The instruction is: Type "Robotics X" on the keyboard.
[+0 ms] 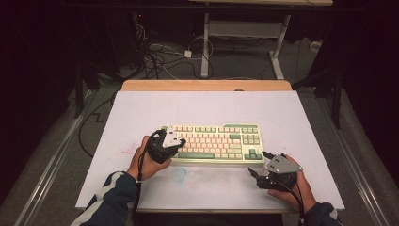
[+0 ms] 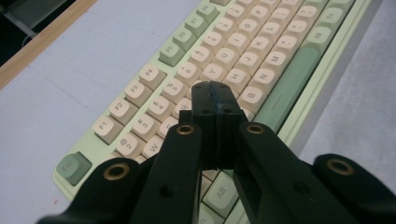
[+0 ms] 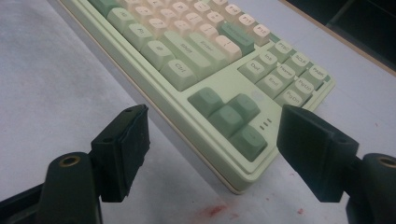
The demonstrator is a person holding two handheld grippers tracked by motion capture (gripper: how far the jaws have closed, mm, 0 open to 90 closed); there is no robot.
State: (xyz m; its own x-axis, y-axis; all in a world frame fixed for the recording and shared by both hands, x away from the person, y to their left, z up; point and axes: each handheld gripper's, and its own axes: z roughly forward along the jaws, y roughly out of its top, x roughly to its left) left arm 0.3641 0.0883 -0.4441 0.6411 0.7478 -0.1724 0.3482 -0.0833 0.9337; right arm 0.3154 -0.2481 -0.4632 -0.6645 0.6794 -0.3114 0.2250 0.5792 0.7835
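A pale green keyboard [image 1: 211, 141] with cream and green keys lies across the middle of the white table cover. My left gripper [image 1: 181, 140] is over its left half, held in a hand with a striped sleeve. In the left gripper view its jaws [image 2: 215, 93] are pressed together with nothing between them, tips above the letter keys [image 2: 233, 42]; whether they touch a key I cannot tell. My right gripper [image 1: 258, 162] rests off the keyboard's near right corner. Its jaws [image 3: 215, 119] stand wide apart, framing the arrow keys [image 3: 229, 116], and hold nothing.
The white cover [image 1: 141, 113] lies on a wooden table whose far edge [image 1: 207, 85] shows. A blue smudge [image 1: 179, 174] and red specks [image 1: 124, 151] mark the cover. Cables [image 1: 155, 59] and the legs of another desk [image 1: 205, 47] are on the floor beyond.
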